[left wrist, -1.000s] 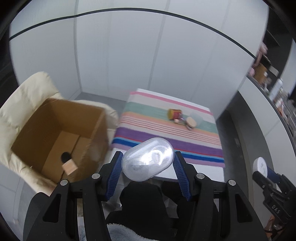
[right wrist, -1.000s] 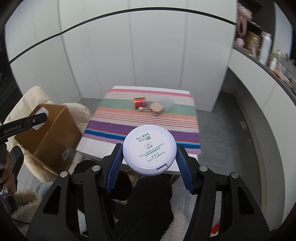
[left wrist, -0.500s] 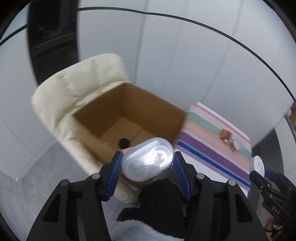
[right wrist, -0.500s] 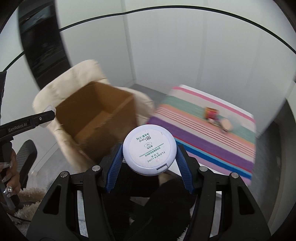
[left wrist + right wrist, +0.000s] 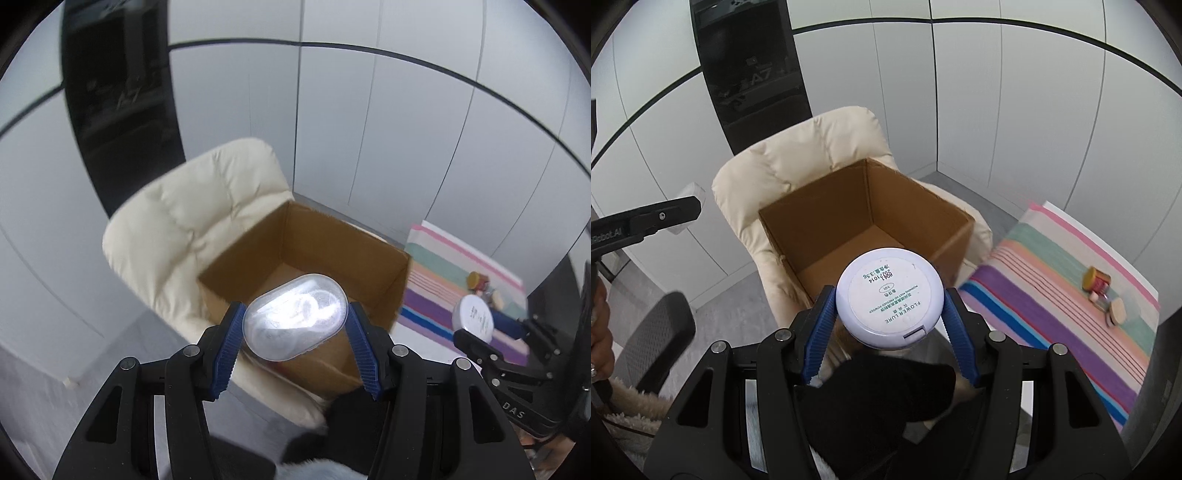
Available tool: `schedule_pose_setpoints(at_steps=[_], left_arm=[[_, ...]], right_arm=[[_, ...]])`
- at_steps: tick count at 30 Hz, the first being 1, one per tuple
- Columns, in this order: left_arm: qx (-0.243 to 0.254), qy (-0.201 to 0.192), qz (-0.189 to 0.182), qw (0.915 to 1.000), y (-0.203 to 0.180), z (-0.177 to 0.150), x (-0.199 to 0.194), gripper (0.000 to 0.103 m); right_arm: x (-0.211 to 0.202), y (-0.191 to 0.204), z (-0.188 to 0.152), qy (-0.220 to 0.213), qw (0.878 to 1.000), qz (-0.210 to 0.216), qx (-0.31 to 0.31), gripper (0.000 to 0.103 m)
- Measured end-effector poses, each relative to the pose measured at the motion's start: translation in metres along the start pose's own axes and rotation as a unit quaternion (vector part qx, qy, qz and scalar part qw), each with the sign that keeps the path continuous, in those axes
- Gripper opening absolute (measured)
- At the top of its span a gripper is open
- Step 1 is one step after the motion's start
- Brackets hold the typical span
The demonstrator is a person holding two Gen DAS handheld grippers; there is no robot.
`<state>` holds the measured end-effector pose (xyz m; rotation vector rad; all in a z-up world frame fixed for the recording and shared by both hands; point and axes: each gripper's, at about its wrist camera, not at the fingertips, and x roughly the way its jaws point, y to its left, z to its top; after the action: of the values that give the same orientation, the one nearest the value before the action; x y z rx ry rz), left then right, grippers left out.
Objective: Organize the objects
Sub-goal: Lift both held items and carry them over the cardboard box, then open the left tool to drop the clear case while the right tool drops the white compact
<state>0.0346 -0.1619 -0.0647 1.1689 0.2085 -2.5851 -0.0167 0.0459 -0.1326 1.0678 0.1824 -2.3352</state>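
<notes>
My left gripper is shut on a clear oval plastic case and holds it in front of the open cardboard box. My right gripper is shut on a round white powder compact, held just before the same box. The compact and right gripper also show at the right of the left wrist view. The box sits on a cream padded chair.
A table with a striped cloth stands to the right, with a small yellow-capped jar and a round beige item on it. White cabinet walls stand behind. A dark chair back is at lower left.
Both grippers swung left from the striped table toward the cardboard box on the chair, each still holding its item. The box now fills the centre of both views.
</notes>
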Motion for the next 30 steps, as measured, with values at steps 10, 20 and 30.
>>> schedule_pose_setpoints(at_steps=[10,20,30], left_arm=[[0.022,0.014,-0.019,0.9995,-0.026,0.038,0.1,0.056],[0.019,0.019,-0.014,0.9995,-0.009,0.04,0.15,0.103],[-0.016,0.019,-0.012,0.9996,0.016,0.041,0.154,0.103]], right_arm=[[0.045,-0.001,0.05,-0.019,0.999,-0.026,-0.01,0.06],[0.107,-0.016,0.089,-0.034,0.998,-0.052,0.01,0.079],[0.124,-0.009,0.093,-0.028,0.999,-0.041,-0.003,0.103]])
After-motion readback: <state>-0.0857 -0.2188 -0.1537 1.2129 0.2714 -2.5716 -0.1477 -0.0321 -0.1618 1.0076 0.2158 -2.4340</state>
